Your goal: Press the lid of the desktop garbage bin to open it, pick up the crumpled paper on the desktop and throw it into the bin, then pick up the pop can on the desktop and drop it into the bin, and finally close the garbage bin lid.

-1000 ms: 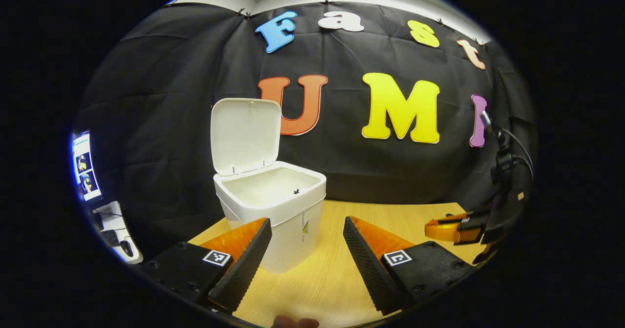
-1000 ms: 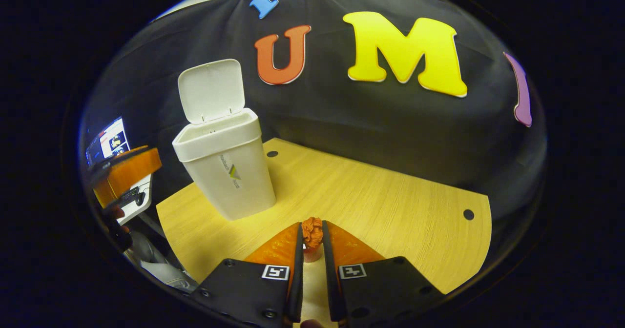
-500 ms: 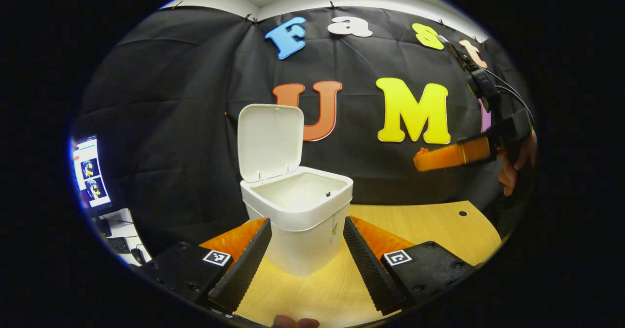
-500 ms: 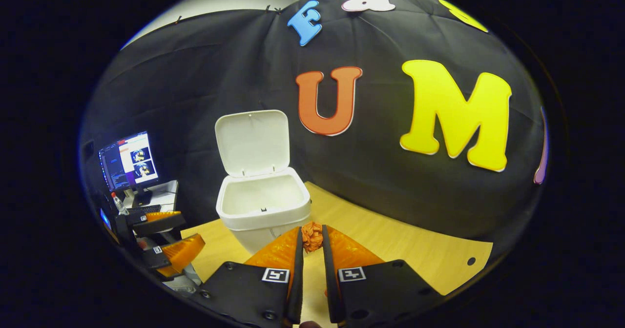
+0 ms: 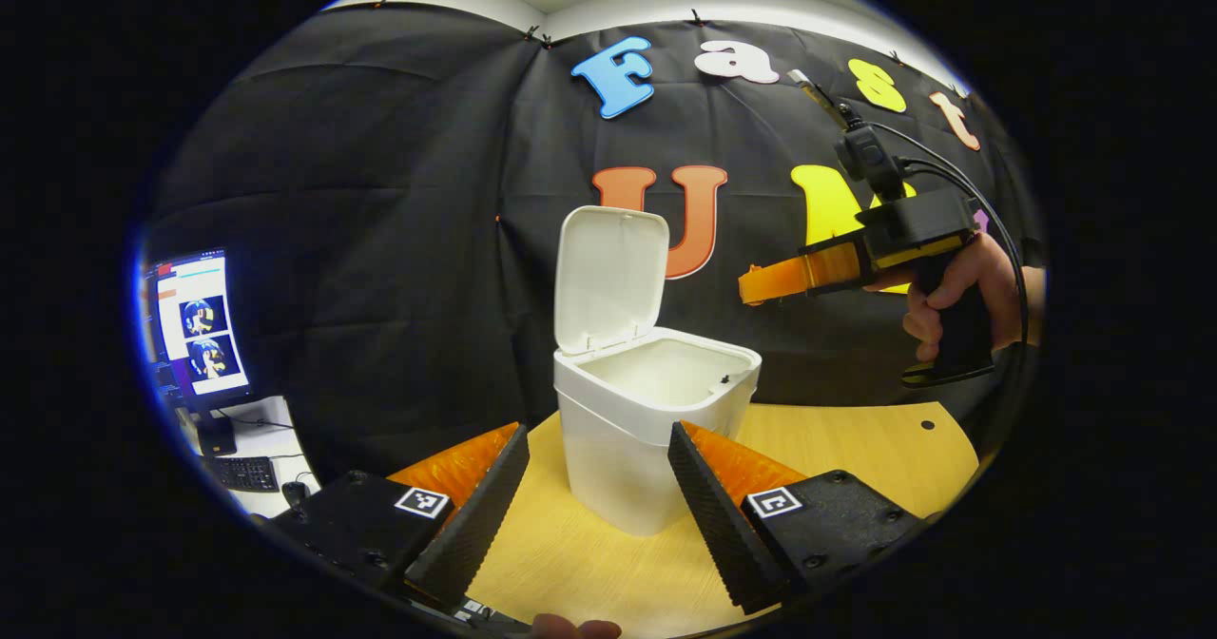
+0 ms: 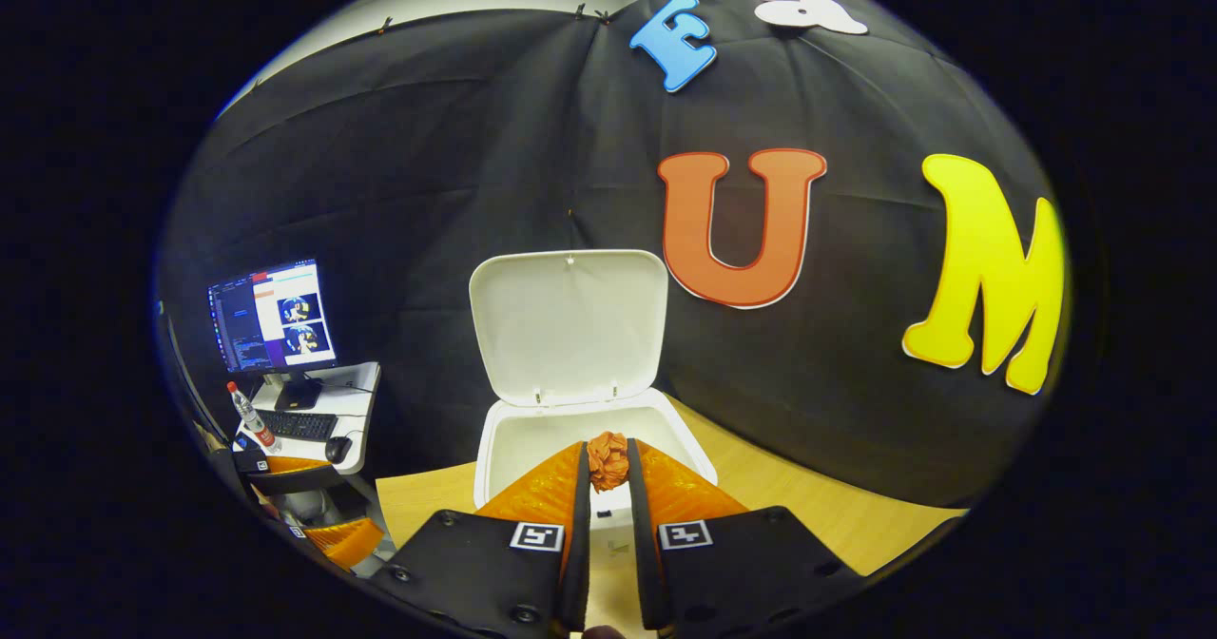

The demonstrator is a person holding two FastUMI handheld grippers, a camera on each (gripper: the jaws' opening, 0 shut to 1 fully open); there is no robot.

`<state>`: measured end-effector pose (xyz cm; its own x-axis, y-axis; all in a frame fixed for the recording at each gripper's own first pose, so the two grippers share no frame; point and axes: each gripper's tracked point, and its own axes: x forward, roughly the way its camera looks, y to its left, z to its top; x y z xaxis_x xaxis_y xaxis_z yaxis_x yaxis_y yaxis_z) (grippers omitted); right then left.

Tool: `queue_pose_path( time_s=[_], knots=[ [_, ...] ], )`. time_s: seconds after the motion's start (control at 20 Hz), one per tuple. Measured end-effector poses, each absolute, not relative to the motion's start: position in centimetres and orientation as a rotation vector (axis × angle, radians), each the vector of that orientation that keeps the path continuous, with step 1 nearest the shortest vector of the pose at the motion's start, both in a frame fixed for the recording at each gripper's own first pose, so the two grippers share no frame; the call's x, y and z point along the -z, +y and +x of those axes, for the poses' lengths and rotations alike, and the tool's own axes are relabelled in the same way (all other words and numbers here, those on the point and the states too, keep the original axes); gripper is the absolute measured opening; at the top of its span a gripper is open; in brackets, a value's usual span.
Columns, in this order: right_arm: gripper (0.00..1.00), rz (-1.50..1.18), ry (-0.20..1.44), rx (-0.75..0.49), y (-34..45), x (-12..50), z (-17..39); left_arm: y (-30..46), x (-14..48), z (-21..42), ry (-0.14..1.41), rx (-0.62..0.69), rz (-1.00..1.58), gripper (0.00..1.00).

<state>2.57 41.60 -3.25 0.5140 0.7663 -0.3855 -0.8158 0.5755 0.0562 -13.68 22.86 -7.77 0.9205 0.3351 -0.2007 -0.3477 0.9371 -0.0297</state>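
Note:
The white bin (image 5: 656,411) stands on the wooden table with its lid (image 5: 608,278) tipped up and back. In the right gripper view the same bin (image 6: 509,444) lies straight ahead, lid (image 6: 569,325) upright. My right gripper (image 6: 608,463) is shut on the crumpled orange paper (image 6: 608,456), held over the bin's front rim. In the left gripper view that right gripper (image 5: 756,287) hangs in the air above and right of the bin, a hand (image 5: 951,292) on its grip. My left gripper (image 5: 599,468) is open, low over the table just in front of the bin, with nothing between its fingers.
The wooden table (image 5: 856,439) runs right of the bin, with a small hole (image 5: 927,424) near its far edge. A side desk (image 6: 314,411) at the left carries a monitor (image 6: 271,316), keyboard, mouse and a bottle (image 6: 249,416). The black cloth wall rises close behind the bin.
My right gripper has lifted the crumpled paper off the table and carried it left, to above the bin's opening. My left gripper has turned left, so the bin sits further right in its view.

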Motion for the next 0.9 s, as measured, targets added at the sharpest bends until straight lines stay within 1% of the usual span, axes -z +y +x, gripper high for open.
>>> queue_pose_path(
  time_s=[0.2,0.25,0.3,0.35,0.4,0.5,0.6,0.65,0.7,0.75,0.85,0.9],
  knots=[
    [0.22,-0.156,0.444,-0.939,44.7,6.3,4.2,24.6,8.1,-15.5,0.197,-0.396,-0.077,0.98],
    [0.19,-0.158,0.461,-0.936,45.3,7.1,4.5,24.8,8.2,-15.7,0.197,-0.409,-0.078,0.98],
    [0.22,-0.167,0.476,-0.933,45.7,8.0,4.8,25.1,8.3,-15.9,0.199,-0.422,-0.079,0.98],
    [0.19,-0.178,0.493,-0.929,46.0,8.9,5.1,25.2,8.4,-16.1,0.202,-0.427,-0.083,0.98],
    [0.22,-0.185,0.509,-0.922,46.2,9.8,5.3,25.1,8.5,-16.2,0.205,-0.432,-0.087,0.98],
    [0.22,-0.19,0.53,-0.91,46.4,10.8,5.5,25.0,8.7,-16.3,0.208,-0.436,-0.087,0.98],
    [0.27,-0.197,0.537,-0.898,46.3,11.4,5.9,24.9,8.7,-16.6,0.205,-0.438,-0.087,0.98],
    [0.27,-0.197,0.541,-0.892,46.3,11.7,6.0,24.8,8.7,-16.5,0.204,-0.435,-0.088,0.98],
    [0.31,-0.196,0.547,-0.887,46.3,11.8,6.2,24.6,8.7,-16.4,0.202,-0.432,-0.086,0.97],
    [0.27,-0.198,0.549,-0.882,46.0,12.0,6.3,24.5,8.5,-16.4,0.197,-0.43,-0.082,0.97],
    [0.36,-0.201,0.549,-0.885,45.9,12.0,6.2,24.3,8.3,-16.2,0.193,-0.425,-0.073,0.97],
    [0.39,-0.203,0.544,-0.888,46.0,11.9,6.2,23.9,8.1,-16.2,0.19,-0.422,-0.072,0.98]
  ],
)
